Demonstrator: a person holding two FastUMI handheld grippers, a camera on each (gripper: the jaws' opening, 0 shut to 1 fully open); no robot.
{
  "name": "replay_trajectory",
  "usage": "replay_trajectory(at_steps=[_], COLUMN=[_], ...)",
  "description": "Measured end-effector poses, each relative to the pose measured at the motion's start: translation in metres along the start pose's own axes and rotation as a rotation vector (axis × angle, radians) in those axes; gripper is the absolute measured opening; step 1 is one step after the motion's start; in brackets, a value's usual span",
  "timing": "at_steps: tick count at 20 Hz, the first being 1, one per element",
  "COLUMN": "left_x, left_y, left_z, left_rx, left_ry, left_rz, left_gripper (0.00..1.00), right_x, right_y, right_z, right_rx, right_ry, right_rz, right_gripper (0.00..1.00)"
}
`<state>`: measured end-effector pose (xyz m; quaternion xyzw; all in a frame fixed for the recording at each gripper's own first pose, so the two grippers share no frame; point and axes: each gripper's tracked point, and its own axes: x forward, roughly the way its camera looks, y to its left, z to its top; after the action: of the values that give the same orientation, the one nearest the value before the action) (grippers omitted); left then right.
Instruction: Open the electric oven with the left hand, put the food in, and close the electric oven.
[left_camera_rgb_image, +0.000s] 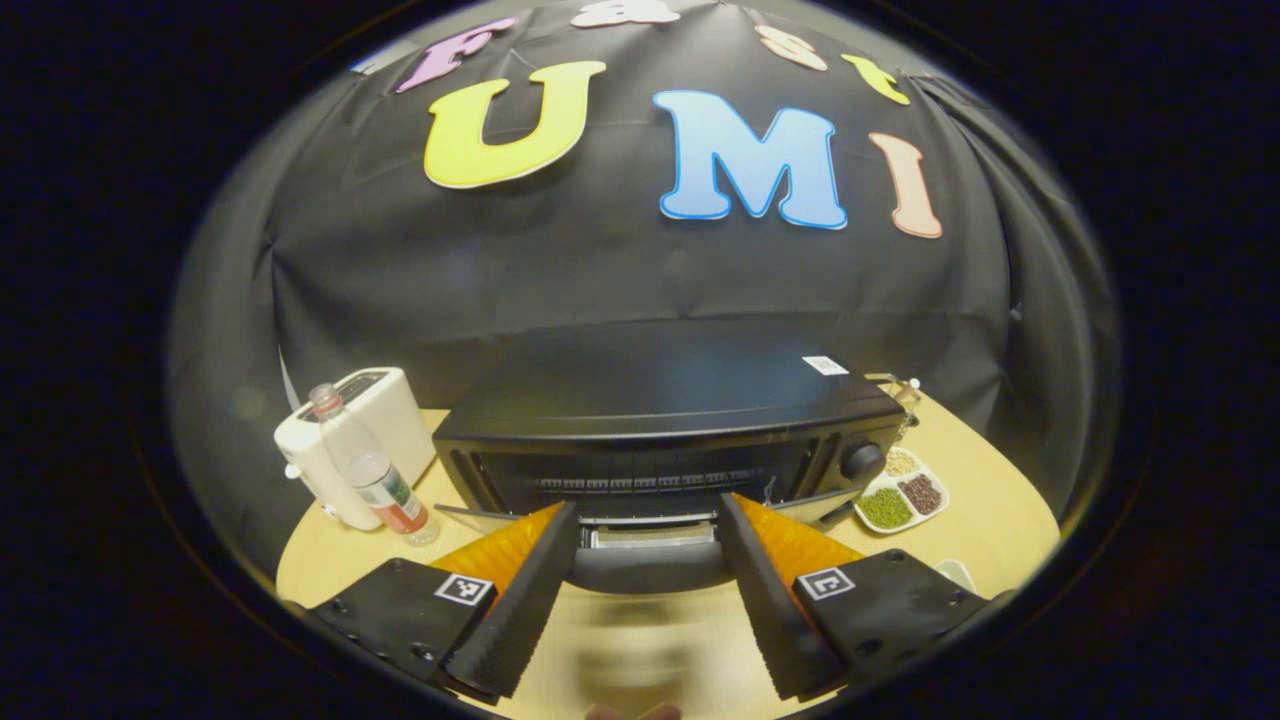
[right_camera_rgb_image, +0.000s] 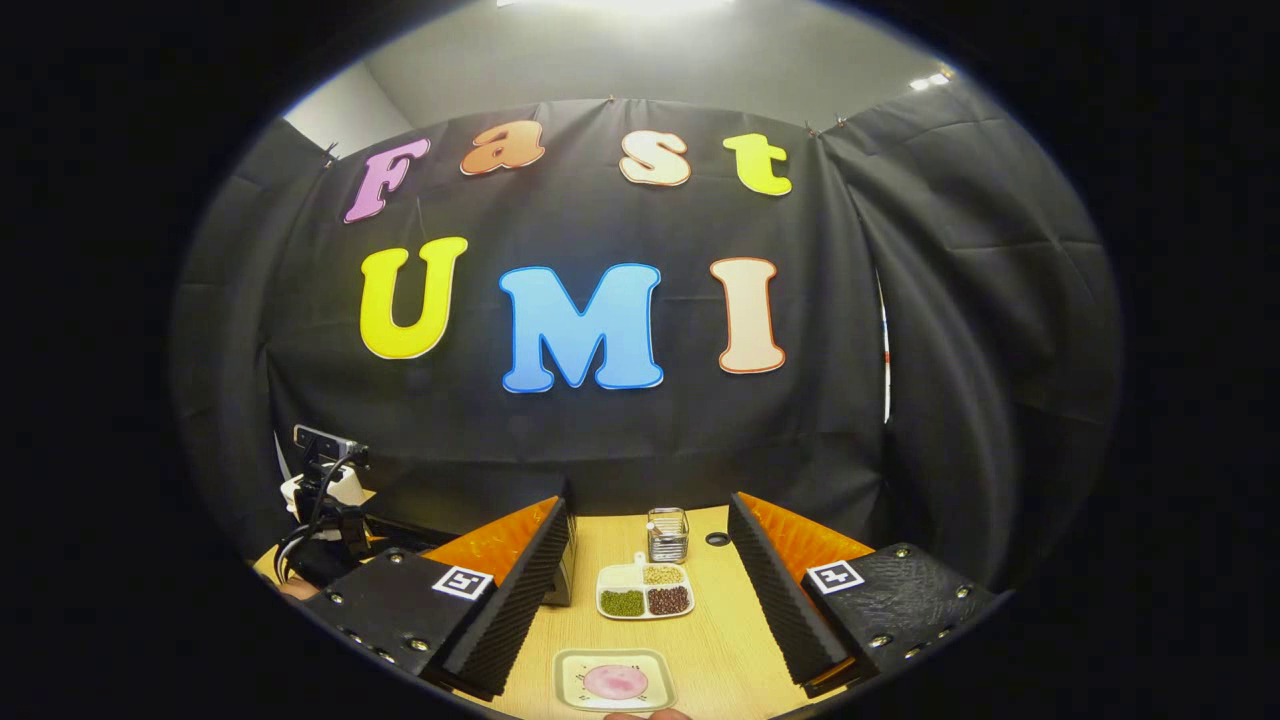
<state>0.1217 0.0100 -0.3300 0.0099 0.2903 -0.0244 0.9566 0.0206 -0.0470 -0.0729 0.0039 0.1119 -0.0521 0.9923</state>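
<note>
- Left gripper view looks straight at the electric oven (left_camera_rgb_image: 670, 420), a black box standing on the pale wooden table (left_camera_rgb_image: 1000, 510) against the booth's wall; its door (left_camera_rgb_image: 648, 530) hangs partly down, tilted away from the cavity, with the heating rods visible inside.
- The left gripper (left_camera_rgb_image: 648, 600) has its fingers spread wide, one on each side of the door's handle (left_camera_rgb_image: 650, 535), touching nothing as far as I can tell; the lower edge of the door is blurred.
- Judging from this, opening is under way but not finished: the door looks neither fully dropped nor closed, and the handle sits between the fingers without being pinched.
- In the right gripper view, the right gripper (right_camera_rgb_image: 650, 610) is also spread apart and empty, poised above the table.
- The food (right_camera_rgb_image: 615, 682), a round pink piece, lies on a small square plate (right_camera_rgb_image: 568, 690) just in front of that gripper, near the table's front edge; it looks flat and soft.
- So loading the food and closing the oven both remain to do.
- Beyond the plate stands a divided dish of beans (right_camera_rgb_image: 645, 592) and, farther back, a small glass jar (right_camera_rgb_image: 667, 535).
- Left of the oven stand a white toaster (left_camera_rgb_image: 360, 440) and a plastic bottle (left_camera_rgb_image: 365, 470), the bottle just in front of the toaster.
- A control knob (left_camera_rgb_image: 862, 460) sits on the oven's right front.
</note>
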Motion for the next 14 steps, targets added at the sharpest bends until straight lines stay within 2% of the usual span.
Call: replay_trajectory(at_steps=[1,3,4,14], left_x=[-0.005,-0.011,-0.014,-0.035], left_y=[-0.001,-0.002,-0.002,-0.006], left_z=[-0.005,-0.018,-0.025,-0.105], left_rx=[-0.009,-0.015,-0.017,0.017], left_ry=[0.007,0.023,0.031,0.160], left_rz=[-0.002,-0.005,-0.003,-0.007], left_gripper=[0.95,0.99,0.95,0.98], right_x=[-0.001,-0.003,-0.004,-0.014], right_y=[0.000,0.000,0.001,0.008], right_z=[0.000,-0.002,-0.003,-0.013], right_rx=[-0.002,-0.004,-0.005,0.017], right_ry=[0.001,0.006,0.008,0.041], right_rz=[0.001,0.004,0.007,0.027], right_gripper=[0.99,0.99,0.99,0.99])
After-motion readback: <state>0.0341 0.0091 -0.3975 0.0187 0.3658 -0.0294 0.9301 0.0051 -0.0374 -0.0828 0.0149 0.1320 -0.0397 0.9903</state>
